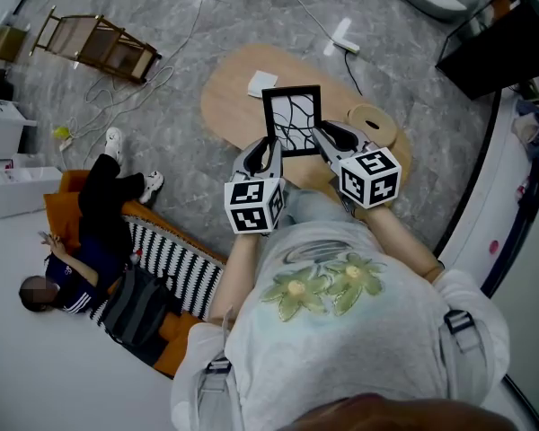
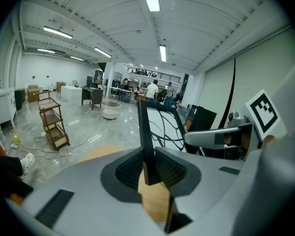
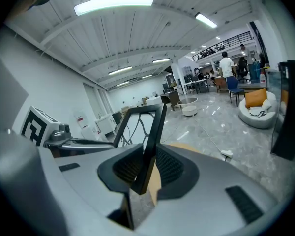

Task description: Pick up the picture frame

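Observation:
The picture frame point(image 1: 292, 119) is black with a white sheet crossed by black curved lines; it hangs upright above the oval wooden table point(image 1: 229, 92). My left gripper point(image 1: 269, 151) is shut on the frame's lower left edge. My right gripper point(image 1: 322, 144) is shut on its lower right edge. In the left gripper view the frame's black side bar point(image 2: 145, 132) stands pinched between the ribbed pads point(image 2: 130, 168). In the right gripper view the other side bar point(image 3: 152, 136) is pinched the same way, with the left gripper's body point(image 3: 73, 141) beyond it.
On the table lie a white card point(image 1: 260, 83) and a round wooden ring point(image 1: 373, 122). A person point(image 1: 90, 241) sits on a striped mat on the floor at left. A wooden rack point(image 1: 94, 43) lies tipped, with cables nearby. A dark cabinet point(image 1: 494, 43) stands at right.

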Tool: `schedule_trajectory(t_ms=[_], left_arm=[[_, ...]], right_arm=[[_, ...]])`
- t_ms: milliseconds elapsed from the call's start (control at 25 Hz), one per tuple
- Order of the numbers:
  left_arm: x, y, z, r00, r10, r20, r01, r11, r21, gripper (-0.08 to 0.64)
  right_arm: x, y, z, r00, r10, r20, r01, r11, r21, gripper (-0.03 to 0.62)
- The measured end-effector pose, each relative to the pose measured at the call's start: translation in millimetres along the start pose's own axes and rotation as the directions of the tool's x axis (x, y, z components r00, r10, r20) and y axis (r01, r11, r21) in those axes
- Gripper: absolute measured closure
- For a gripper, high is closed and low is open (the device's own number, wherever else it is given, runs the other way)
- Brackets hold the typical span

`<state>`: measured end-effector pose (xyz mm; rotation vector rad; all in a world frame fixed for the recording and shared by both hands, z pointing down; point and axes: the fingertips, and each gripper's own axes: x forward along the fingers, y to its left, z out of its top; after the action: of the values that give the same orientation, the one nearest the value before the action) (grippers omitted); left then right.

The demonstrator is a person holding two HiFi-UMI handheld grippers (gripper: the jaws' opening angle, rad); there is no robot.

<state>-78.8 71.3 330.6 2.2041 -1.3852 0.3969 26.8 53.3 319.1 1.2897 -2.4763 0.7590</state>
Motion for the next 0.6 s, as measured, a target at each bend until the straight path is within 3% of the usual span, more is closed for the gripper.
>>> schedule_trajectory(t_ms=[600], left_arm=[[-5.6, -2.6, 4.8, 1.000, 0.022, 0.021, -0.022, 1.000, -0.008, 0.472]], right_arm=[[-5.4, 4.3, 7.1, 1.000, -0.008, 0.020, 0.009, 1.000, -0.029, 0.508]])
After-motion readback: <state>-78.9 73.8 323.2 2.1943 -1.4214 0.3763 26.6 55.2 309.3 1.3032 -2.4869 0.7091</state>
